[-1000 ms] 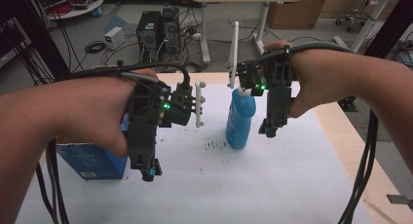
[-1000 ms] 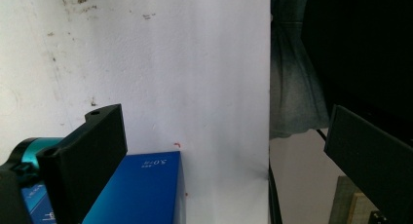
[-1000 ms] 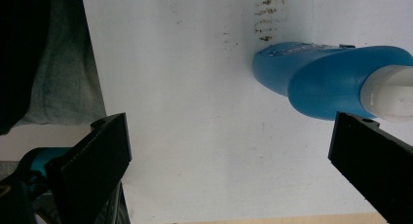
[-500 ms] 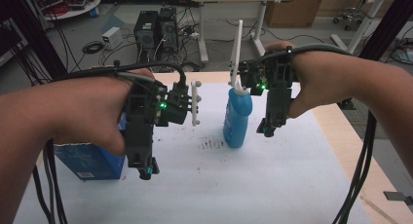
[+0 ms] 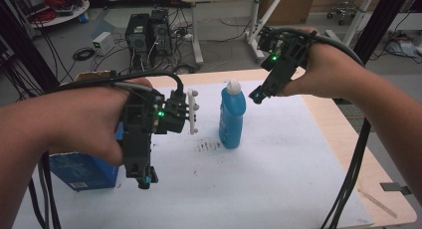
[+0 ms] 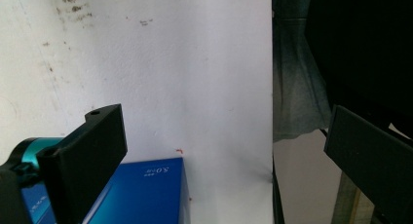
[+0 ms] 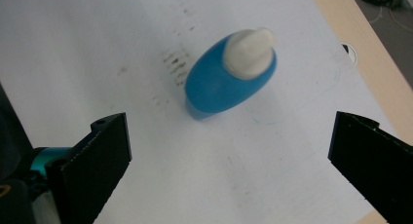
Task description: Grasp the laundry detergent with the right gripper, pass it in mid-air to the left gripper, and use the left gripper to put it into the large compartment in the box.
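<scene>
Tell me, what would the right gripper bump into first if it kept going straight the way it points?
Probably the blue bottle. The right gripper looks down at its white cap between open jaws, though depth is uncertain.

The bottle (image 5: 232, 117) stands upright near the middle of the tabletop (image 5: 278, 189). The box (image 5: 84, 169) lies at the near left, well apart from it. The left tool (image 5: 144, 179) hangs just right of the box; the right tool (image 5: 256, 96) hovers just right of the bottle's top.
</scene>
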Tool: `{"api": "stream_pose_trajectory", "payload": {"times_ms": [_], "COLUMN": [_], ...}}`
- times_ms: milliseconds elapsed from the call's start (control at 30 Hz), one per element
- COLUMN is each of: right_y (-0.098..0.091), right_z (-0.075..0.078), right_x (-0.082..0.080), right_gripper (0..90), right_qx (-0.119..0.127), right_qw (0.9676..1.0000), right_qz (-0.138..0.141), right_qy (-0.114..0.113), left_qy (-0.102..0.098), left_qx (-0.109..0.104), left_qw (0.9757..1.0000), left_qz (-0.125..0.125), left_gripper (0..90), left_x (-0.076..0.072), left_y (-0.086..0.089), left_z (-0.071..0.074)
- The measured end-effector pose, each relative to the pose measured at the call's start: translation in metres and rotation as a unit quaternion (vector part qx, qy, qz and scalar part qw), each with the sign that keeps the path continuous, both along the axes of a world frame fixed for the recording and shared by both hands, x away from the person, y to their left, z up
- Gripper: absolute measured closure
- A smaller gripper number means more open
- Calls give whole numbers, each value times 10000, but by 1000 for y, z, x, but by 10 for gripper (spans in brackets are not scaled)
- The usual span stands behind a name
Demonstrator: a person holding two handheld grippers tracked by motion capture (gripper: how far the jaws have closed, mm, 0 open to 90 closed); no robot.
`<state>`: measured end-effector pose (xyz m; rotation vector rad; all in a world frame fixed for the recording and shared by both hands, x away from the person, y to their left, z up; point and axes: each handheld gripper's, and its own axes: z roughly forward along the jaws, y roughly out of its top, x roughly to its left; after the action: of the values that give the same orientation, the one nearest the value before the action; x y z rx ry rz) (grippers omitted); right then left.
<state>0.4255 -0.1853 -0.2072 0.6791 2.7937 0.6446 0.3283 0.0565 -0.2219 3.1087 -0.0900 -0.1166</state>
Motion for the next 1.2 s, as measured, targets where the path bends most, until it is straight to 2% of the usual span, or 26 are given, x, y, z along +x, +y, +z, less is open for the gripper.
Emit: {"api": "stream_pose_trajectory", "payload": {"times_ms": [67,133,167,233,567,667,800,900,933,1100,1200], "right_y": [-12,-22,-22,-31,-42,-42,-44,-44,-44,-37,-30], "right_z": [-6,-11,-11,-18,-36,-40,-55,-59,-70,-93,-105], "right_x": [-1,-5,-5,-12,-34,-39,-52,-54,-59,-66,-67], "right_gripper": [10,10,10,9,9,9,9,9,9,9,9], "right_qx": [292,449,449,483,540,578,812,885,1039,1212,1300], "right_qw": [9990,9974,9974,9958,9919,9915,9876,9865,9841,9808,9793], "right_qz": [-339,-563,-563,-767,-1105,-1116,-1238,-1265,-1316,-1365,-1400], "right_qy": [4,-35,-35,-115,-326,-348,-525,-555,-581,-682,-668], "left_qy": [4,-4,-5,-13,-29,-14,-21,-19,-29,-70,-76], "left_qx": [-21,-41,-39,-42,-73,-89,-109,-155,-150,-144,-123], "left_qw": [10000,10000,10000,10000,10000,10000,9999,9998,9998,9998,9999], "left_qz": [-14,-32,-38,-16,-42,-43,-88,-95,-95,-99,-69], "left_gripper": [17,17,17,17,17,17,17,17,17,17,17], "left_x": [-2,-2,-2,-1,1,-1,-4,-6,-6,-8,-8], "left_y": [0,0,0,1,3,3,3,3,4,5,6], "left_z": [0,-1,-1,-2,-4,-4,-3,-2,-1,-1,-1]}}
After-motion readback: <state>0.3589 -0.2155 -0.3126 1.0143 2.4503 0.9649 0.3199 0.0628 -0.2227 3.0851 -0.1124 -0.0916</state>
